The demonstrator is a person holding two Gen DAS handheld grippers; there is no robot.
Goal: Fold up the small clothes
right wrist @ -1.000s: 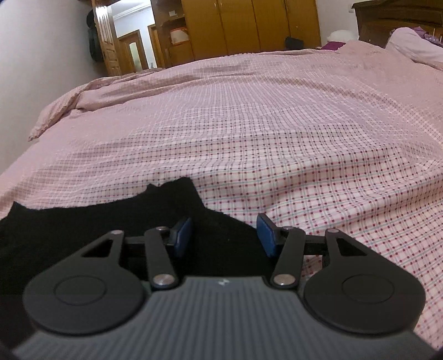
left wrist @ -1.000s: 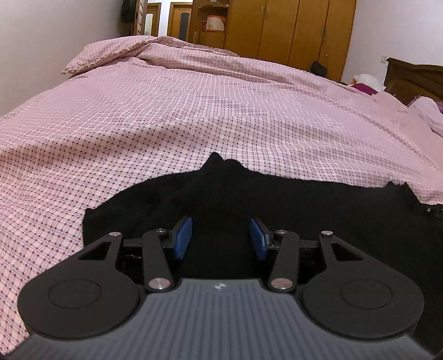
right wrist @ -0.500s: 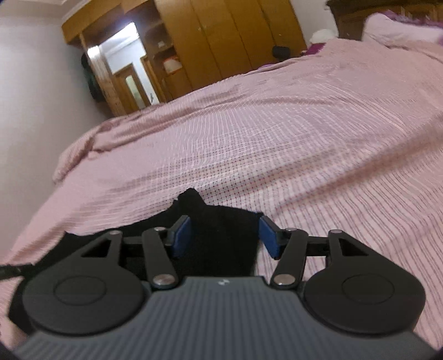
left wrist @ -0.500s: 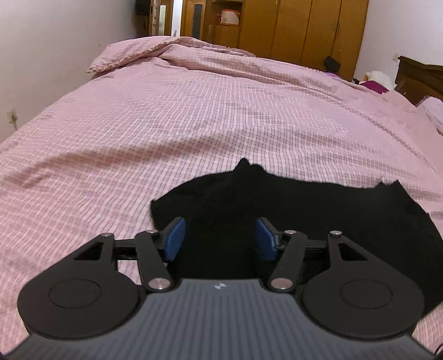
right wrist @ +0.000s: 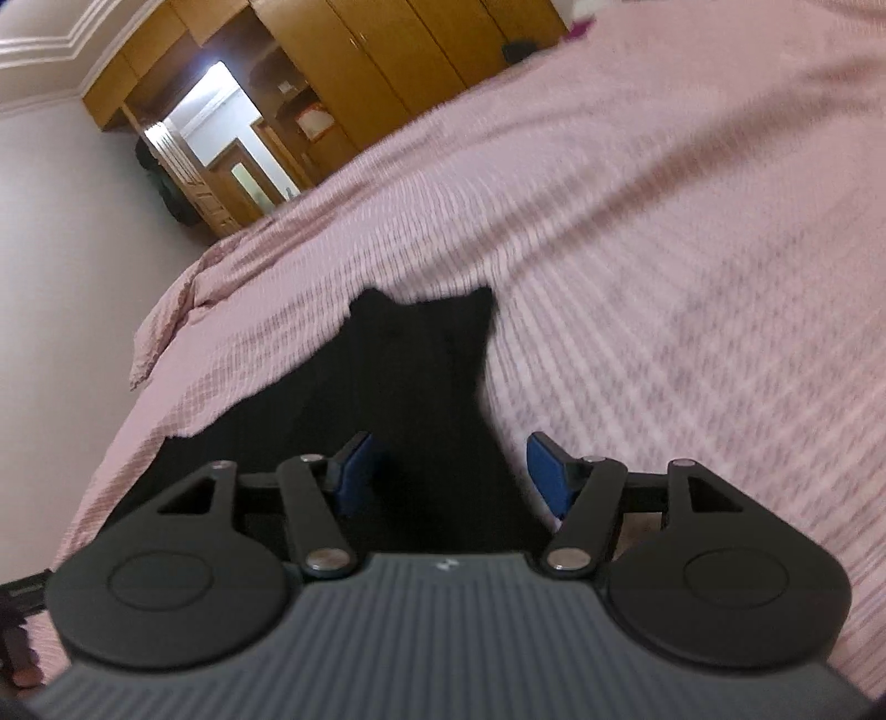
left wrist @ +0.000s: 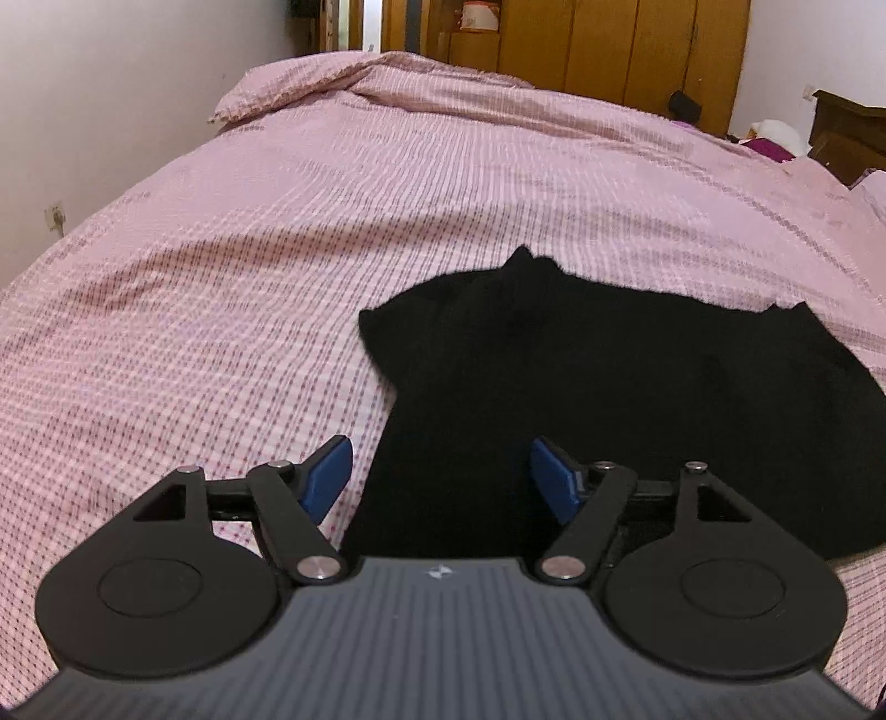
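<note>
A small black garment [left wrist: 598,387] lies flat on the pink checked bedspread [left wrist: 277,266]. In the left wrist view my left gripper [left wrist: 441,479] is open, its blue pads wide apart over the garment's near left edge. In the right wrist view the garment [right wrist: 410,376] runs from two pointed corners at the far end down under my right gripper [right wrist: 446,471], which is open with nothing between its pads. The garment's near part is hidden under both gripper bodies.
The bed fills both views. A bunched duvet edge [left wrist: 310,94] lies at the far left. Wooden wardrobes [left wrist: 609,50] and a lit doorway [right wrist: 210,127] stand beyond. A dark headboard [left wrist: 847,138] is at the right. A white wall [left wrist: 111,111] runs along the left.
Both grippers have pulled back and up from the garment and their jaws have opened wider. The garment now looks narrower from the left. The right view has tilted and blurred.
</note>
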